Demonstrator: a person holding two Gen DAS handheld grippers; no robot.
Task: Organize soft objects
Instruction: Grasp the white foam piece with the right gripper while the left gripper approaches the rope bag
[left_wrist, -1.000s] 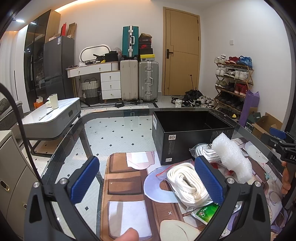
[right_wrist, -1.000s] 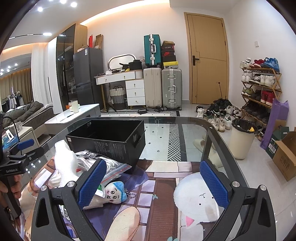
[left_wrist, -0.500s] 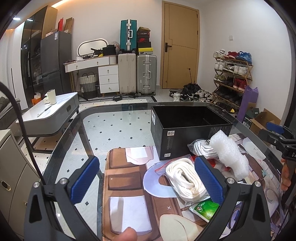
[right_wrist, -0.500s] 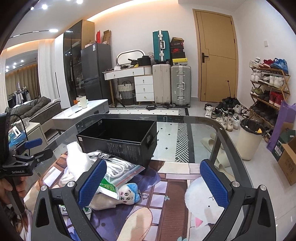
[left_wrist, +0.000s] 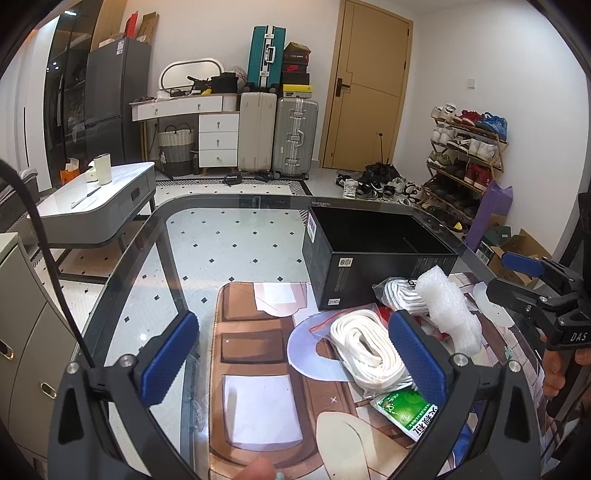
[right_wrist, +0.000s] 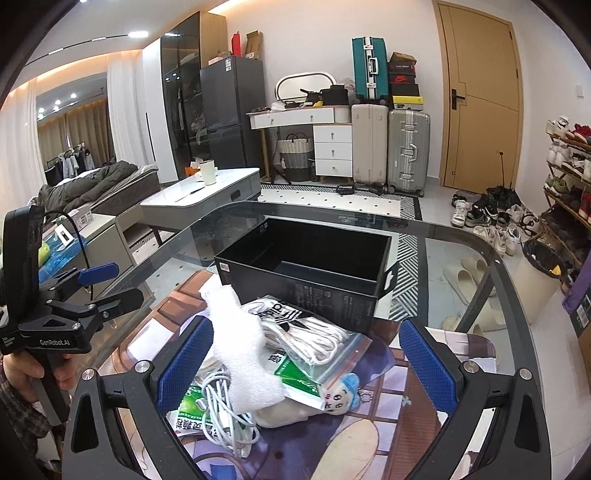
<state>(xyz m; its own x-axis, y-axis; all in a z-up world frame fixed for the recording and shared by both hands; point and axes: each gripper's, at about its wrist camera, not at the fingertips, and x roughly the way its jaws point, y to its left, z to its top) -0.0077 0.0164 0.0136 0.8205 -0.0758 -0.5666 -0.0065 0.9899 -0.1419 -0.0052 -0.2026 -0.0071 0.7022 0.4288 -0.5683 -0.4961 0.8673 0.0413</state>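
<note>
The white bubble-wrap foam roll (right_wrist: 240, 354) tops the soft pile, w/ a zip bag of white cord (right_wrist: 317, 339), green sachet (right_wrist: 295, 376), white cable (right_wrist: 221, 410) and small plush doll (right_wrist: 340, 391) under and around it, all just in front of the empty black cardboard box (right_wrist: 306, 266) on the glass table (right_wrist: 461, 258). Your right gripper (right_wrist: 304, 369) hangs over the pile, jaws wide apart, nothing held. Drop straight onto the foam, close gently mid-roll, avoid snagging the cable. Left gripper (left_wrist: 291, 358) is also spread wide, empty, its right pad beside the coiled white strap (left_wrist: 362, 347).
</note>
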